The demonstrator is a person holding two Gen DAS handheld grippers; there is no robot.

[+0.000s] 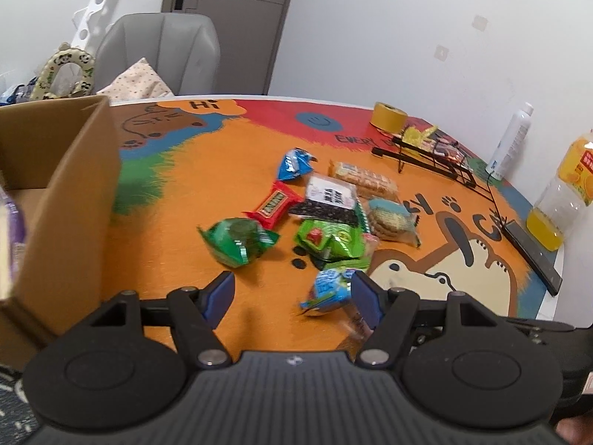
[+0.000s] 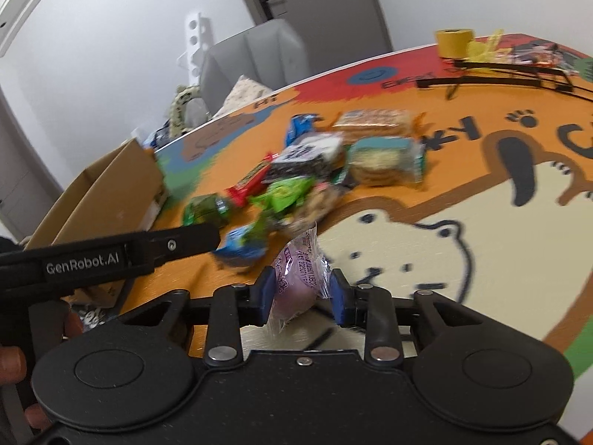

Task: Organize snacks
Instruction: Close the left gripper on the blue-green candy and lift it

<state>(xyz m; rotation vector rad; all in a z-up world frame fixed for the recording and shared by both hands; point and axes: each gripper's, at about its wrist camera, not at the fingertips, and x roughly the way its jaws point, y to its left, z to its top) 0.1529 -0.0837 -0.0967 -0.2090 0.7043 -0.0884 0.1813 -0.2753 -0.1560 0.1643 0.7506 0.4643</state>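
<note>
With the right gripper clenched on the clear-wrapped purple snack packet above the tabletop's near edge, carry it level to the brown cardboard box at the left edge, clearing the released left gripper.

Lighting: bright, even, diffuse indoor light; soft short shadows under the snack pile on the table. Glare: faint sheen on wrappers. Blur: motion smear across the pile in the right wrist view. Distortion: fisheye bending and dark corners far from the pile.
</note>
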